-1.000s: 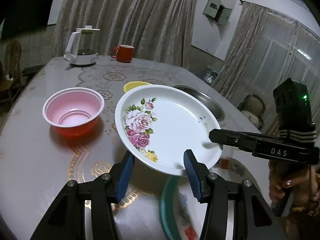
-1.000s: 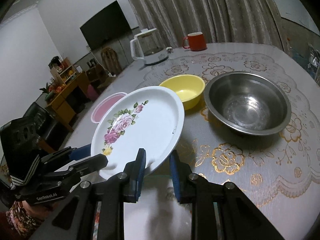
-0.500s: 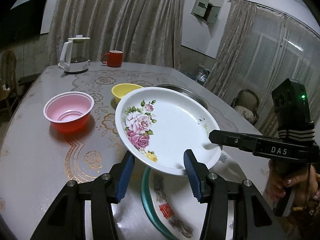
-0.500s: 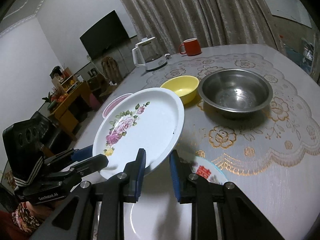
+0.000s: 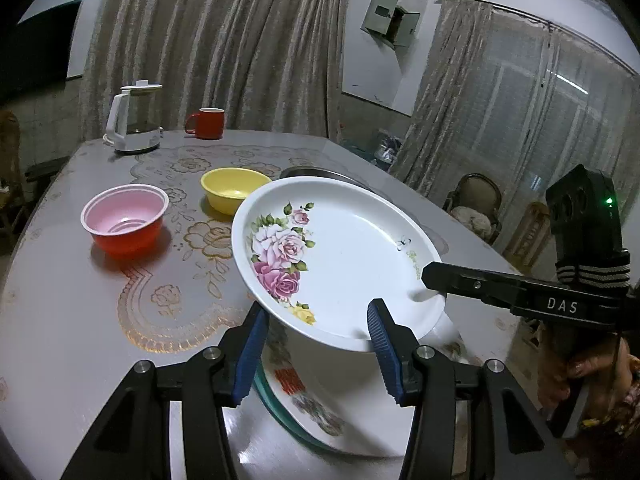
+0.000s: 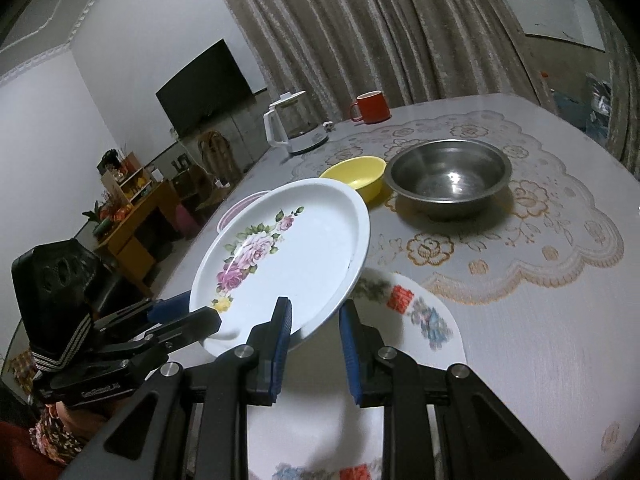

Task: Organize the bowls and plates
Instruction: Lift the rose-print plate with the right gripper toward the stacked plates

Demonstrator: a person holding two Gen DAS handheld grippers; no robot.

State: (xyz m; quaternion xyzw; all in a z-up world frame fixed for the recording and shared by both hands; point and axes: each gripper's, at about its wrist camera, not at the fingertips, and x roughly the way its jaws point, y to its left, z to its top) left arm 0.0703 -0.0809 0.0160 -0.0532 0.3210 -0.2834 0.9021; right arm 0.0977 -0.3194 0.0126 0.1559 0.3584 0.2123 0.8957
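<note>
A white plate with pink roses (image 5: 344, 256) hangs tilted above the table, held by its near rim from both sides. My left gripper (image 5: 316, 318) is shut on the plate's near edge, with its blue pads either side of the rim. My right gripper (image 6: 316, 320) is shut on the opposite part of the rim (image 6: 340, 292), and in the left wrist view one of its black fingers (image 5: 436, 276) lies over the plate. Below lies a large printed plate with a green edge (image 5: 304, 396) flat on the table. A pink bowl (image 5: 124, 220), a yellow bowl (image 5: 232, 192) and a steel bowl (image 6: 448, 176) stand further back.
A white kettle (image 5: 136, 120) and a red mug (image 5: 208, 122) stand at the table's far end by the curtain. The lace-patterned tablecloth (image 6: 520, 248) covers the table. Chairs stand off the right edge, and a person's hand (image 5: 584, 368) holds the right gripper.
Both grippers have drawn back together toward the near table edge, carrying the rose plate with them. The bowls now look farther away, and the printed plate underneath has come into view.
</note>
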